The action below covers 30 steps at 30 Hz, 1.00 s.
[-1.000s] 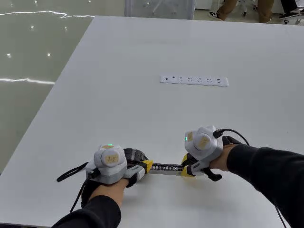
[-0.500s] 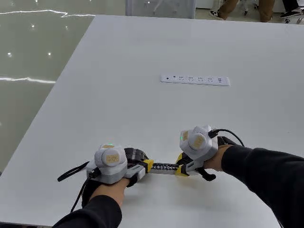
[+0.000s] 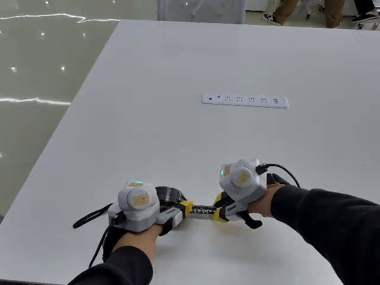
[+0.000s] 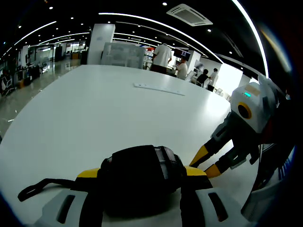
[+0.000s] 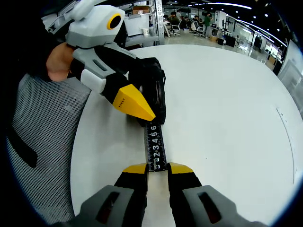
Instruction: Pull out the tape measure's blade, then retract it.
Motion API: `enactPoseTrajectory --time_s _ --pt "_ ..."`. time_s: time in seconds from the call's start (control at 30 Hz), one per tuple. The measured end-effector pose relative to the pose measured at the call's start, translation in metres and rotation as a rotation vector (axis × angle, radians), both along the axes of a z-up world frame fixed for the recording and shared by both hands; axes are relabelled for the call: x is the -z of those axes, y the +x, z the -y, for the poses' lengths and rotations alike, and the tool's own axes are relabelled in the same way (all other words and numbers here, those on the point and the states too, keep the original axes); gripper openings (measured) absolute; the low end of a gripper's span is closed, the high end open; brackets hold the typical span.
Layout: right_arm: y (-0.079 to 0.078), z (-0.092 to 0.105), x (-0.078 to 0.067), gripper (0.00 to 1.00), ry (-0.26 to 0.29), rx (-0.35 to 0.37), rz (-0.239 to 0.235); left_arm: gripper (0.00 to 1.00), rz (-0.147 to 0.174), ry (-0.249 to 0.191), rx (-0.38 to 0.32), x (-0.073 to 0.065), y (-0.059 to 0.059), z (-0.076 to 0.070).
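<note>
The white table [image 3: 178, 89] takes up most of the head view, and a white power strip [image 3: 244, 100] lies on it right of centre, well apart from the work along the lower edge. Two dark-sleeved forearms reach in there. The left one [image 3: 122, 267] rises from the bottom edge, while the right one [image 3: 332, 219] slants in from the lower right with its wrist turned inward, so the two tools point at each other. The left tool [image 4: 142, 172] is clenched around the black tape measure [image 4: 142, 179], which rests on the table at lower centre, its yellow-tipped jaws bearing on either side of the case. The right tool [image 5: 157, 169] is closed on the end of the blade [image 5: 155, 146], a yellow tip pressed to each edge. Only a short run of blade shows between the case and those tips. A black wrist strap [image 3: 89, 215] trails from the case toward the lower left. In the right gripper view the blade reads 2, 3, 4, 5, 6 in black digits.
</note>
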State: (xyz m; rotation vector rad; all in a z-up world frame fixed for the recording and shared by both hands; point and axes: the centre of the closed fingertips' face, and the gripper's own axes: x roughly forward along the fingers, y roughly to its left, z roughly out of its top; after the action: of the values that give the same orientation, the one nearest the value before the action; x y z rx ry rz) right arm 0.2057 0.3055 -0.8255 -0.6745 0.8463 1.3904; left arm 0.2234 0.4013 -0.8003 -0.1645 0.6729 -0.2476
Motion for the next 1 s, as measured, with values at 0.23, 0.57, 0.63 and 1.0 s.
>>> enactPoseTrajectory --time_s 0.23,0.57,0.63,1.0 --pt "-0.003 -0.008 0.001 0.12 0.01 0.002 0.003 0.62 0.0 -0.001 -0.002 0.0 0.0 0.0" --pt "-0.005 -0.028 0.001 0.12 0.021 -0.026 0.021 0.62 0.0 -0.005 -0.001 -0.001 0.0 0.0" --pt "-0.005 -0.031 0.001 0.12 0.025 -0.027 0.021 0.62 0.0 -0.005 -0.001 -0.001 0.0 0.0" --pt "-0.005 -0.05 0.002 0.12 0.042 -0.038 0.03 0.62 -0.001 -0.009 -0.003 -0.001 0.0 0.0"
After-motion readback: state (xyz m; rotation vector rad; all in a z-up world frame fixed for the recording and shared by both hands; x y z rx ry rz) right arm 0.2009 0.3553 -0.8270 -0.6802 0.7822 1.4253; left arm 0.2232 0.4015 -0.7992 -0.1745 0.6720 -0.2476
